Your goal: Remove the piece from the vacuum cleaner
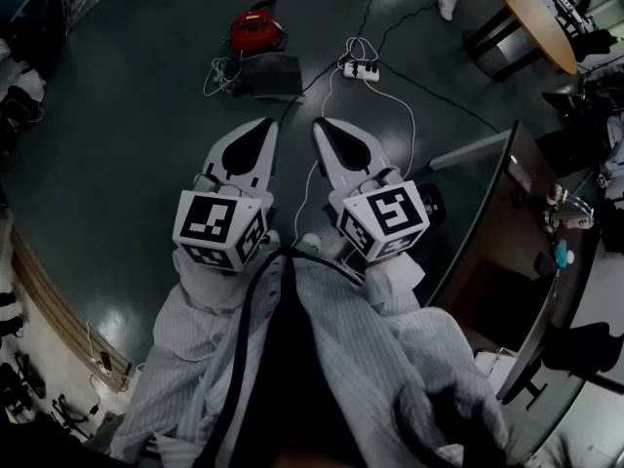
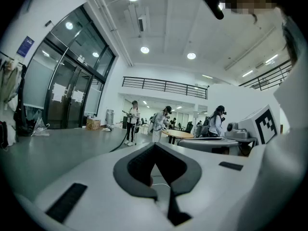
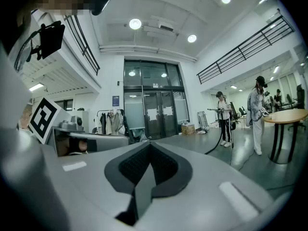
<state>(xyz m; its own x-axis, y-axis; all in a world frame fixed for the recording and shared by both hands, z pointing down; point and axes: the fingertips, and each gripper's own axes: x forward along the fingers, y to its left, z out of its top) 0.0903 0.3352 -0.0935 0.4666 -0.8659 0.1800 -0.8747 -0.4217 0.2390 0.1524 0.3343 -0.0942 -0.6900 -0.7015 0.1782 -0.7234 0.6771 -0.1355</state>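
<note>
The left claw and right claw, both closed on nothing, are held side by side well short of the red vacuum cleaner on the floor, apparently because the approach to its piece hasn't begun.

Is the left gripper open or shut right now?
Shut. The left gripper shows its jaw tips together in its own view, nothing between them.

A dark shiny floor, white walls, tall glass doors, round ceiling lights, a high railing and a round table are seen in a big hall.
</note>
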